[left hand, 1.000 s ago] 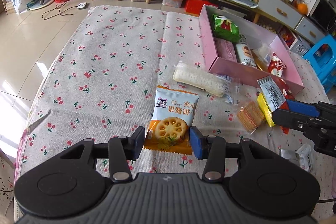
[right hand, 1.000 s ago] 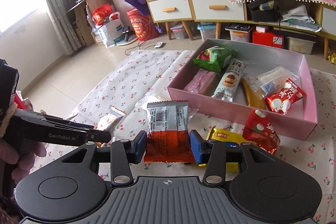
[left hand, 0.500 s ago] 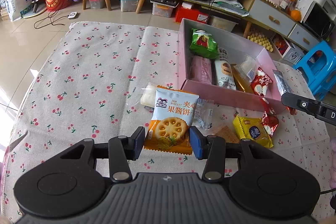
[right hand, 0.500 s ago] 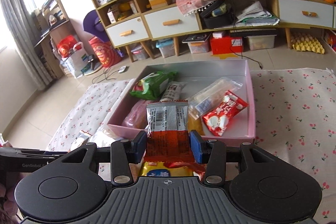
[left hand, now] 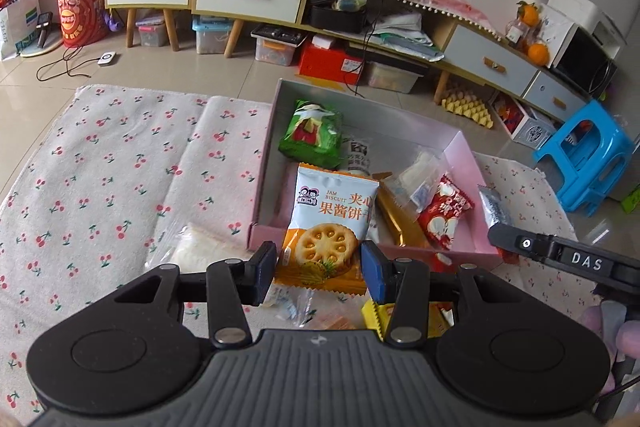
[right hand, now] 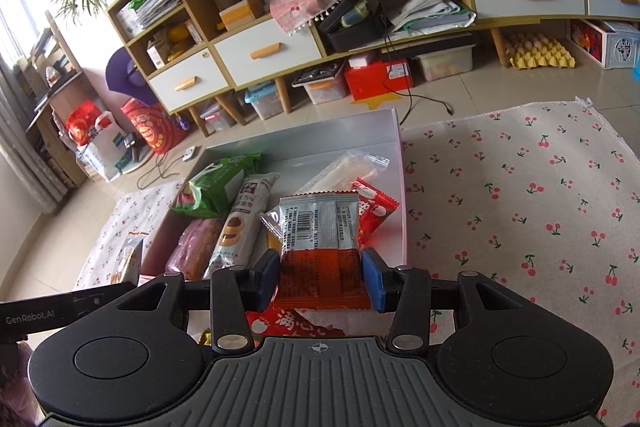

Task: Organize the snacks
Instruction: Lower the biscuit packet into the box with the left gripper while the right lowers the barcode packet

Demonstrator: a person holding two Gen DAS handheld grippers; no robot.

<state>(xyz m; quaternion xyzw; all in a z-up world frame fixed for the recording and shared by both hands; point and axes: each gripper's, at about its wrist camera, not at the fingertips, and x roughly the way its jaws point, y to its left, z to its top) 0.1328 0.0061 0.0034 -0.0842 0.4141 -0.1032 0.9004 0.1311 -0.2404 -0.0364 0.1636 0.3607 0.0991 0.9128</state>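
The left gripper (left hand: 319, 269) is clamped on a jam biscuit packet (left hand: 328, 227), its blue pads pressing the packet's lower sides; the packet stands upright between them, in front of the near wall of the pink box (left hand: 262, 163). The right gripper (right hand: 320, 279) is clamped on a silver and orange snack packet (right hand: 319, 247), held upright with the barcode side facing the camera, at the near edge of the same box. The box rests on a cherry-print cloth (left hand: 100, 167) and contains a green packet (left hand: 312, 135), a red packet (left hand: 444, 215), a gold bar (left hand: 396, 223) and a clear-wrapped item (left hand: 416, 175). In the right wrist view, a pink-wrapped cake (right hand: 192, 247) and a long cookie packet (right hand: 240, 227) lie side by side in the box, next to the green packet. On the cloth outside the box, just beside its near left corner, lies a clear-wrapped white snack (left hand: 192, 251). A yellow packet (left hand: 378, 315) lies below the left gripper's right finger. The right gripper's black body enters the left wrist view from the right edge.
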